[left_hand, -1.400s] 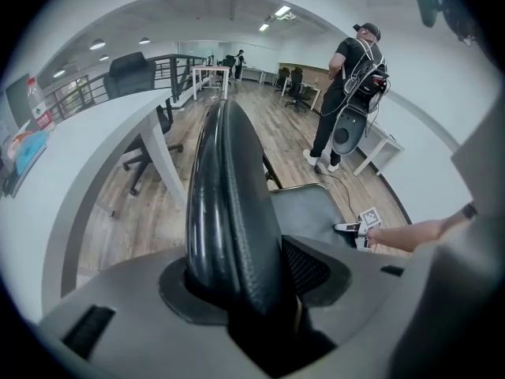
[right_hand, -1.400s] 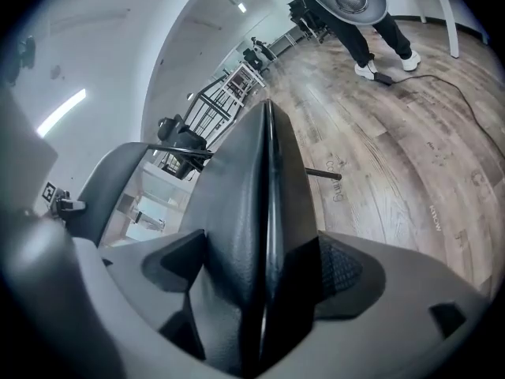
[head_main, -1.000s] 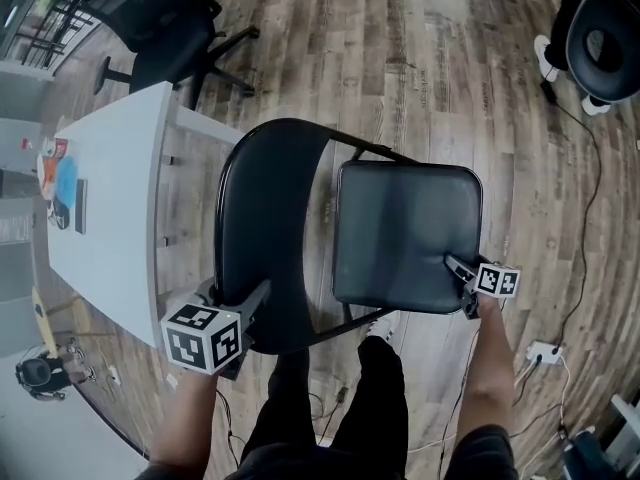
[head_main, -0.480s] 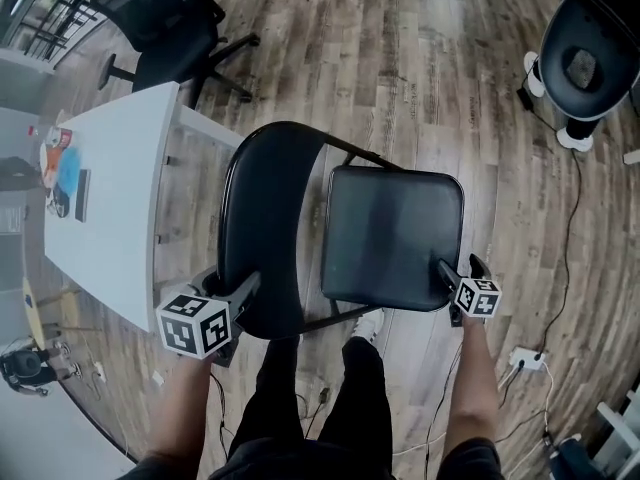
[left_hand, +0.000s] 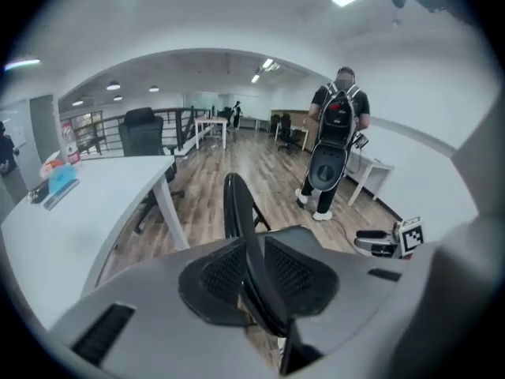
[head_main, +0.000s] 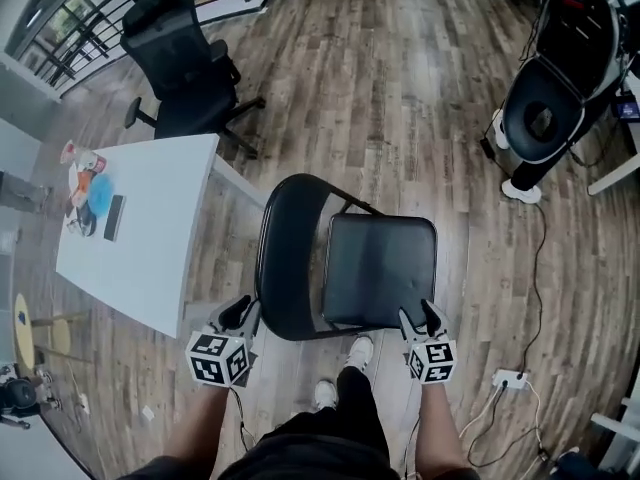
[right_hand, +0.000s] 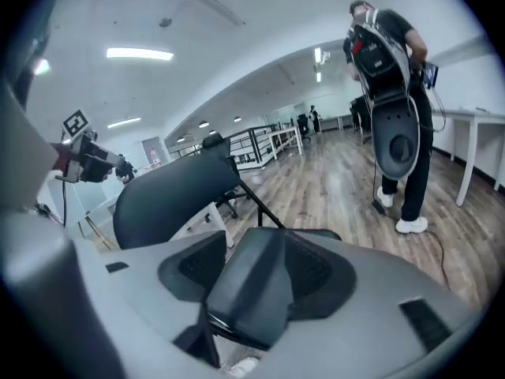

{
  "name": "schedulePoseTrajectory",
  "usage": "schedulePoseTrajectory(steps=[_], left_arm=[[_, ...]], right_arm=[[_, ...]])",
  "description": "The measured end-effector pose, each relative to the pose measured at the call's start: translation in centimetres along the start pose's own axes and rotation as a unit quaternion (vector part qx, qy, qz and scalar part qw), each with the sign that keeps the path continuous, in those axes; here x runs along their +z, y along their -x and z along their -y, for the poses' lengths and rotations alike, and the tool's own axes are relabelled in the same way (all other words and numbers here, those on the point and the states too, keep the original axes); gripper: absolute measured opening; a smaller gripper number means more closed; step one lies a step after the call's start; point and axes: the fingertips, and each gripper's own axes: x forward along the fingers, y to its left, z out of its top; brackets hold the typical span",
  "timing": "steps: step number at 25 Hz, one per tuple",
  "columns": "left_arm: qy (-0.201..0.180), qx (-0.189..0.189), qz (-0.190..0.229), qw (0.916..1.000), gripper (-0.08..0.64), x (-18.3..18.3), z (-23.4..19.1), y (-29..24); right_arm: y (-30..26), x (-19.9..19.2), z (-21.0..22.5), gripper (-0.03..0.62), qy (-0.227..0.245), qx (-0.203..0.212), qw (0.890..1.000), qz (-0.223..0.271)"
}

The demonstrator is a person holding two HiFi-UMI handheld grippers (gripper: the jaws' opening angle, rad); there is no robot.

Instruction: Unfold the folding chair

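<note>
The black folding chair stands unfolded on the wood floor, its backrest (head_main: 290, 258) at the left and its flat seat (head_main: 378, 268) at the right. My left gripper (head_main: 240, 313) hovers by the backrest's near rim. In the left gripper view the rim (left_hand: 237, 212) runs edge-on through the gap between the closing jaws, and the pads do not press on it. My right gripper (head_main: 420, 316) hangs above the seat's near right corner, jaws closing. The seat corner (right_hand: 252, 290) shows lower down between them, ungripped.
A white table (head_main: 140, 238) with small items stands left of the chair. A black office chair (head_main: 185, 63) is behind it. A person carrying a black round rig (head_main: 550, 98) stands at the far right. A cable and power strip (head_main: 510, 378) lie on the floor at right.
Both grippers have risen and pulled back from the chair, the right one off the seat's corner. Their jaws stand narrower. The view has lifted, so the chair looks smaller.
</note>
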Motion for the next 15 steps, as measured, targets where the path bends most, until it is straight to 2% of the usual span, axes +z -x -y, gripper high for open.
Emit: schedulePoseTrajectory(steps=[3, 6, 9, 12, 15], left_arm=[[-0.007, -0.025, 0.070, 0.9972, 0.023, 1.4, 1.9, 3.4], [-0.004, -0.052, 0.108, 0.9928, 0.006, 1.1, 3.7, 6.4], [0.005, -0.076, 0.136, 0.9878, 0.006, 0.3, 5.5, 9.9], [0.011, -0.089, 0.162, 0.9827, 0.006, -0.6, 6.5, 14.5], [0.008, -0.106, 0.193, 0.9755, 0.006, -1.1, 7.8, 18.5]], right_arm=[[3.9, 3.8, -4.5, 0.163, 0.034, -0.019, 0.998, 0.042], [8.5, 7.3, -8.2, 0.018, 0.033, -0.043, 0.993, 0.101], [13.5, 10.8, -12.3, 0.015, 0.045, -0.061, 0.985, 0.153], [17.3, 11.4, -17.2, 0.015, 0.071, -0.077, 0.981, 0.161], [21.2, 12.2, -21.3, 0.015, 0.045, -0.073, 0.979, 0.184]])
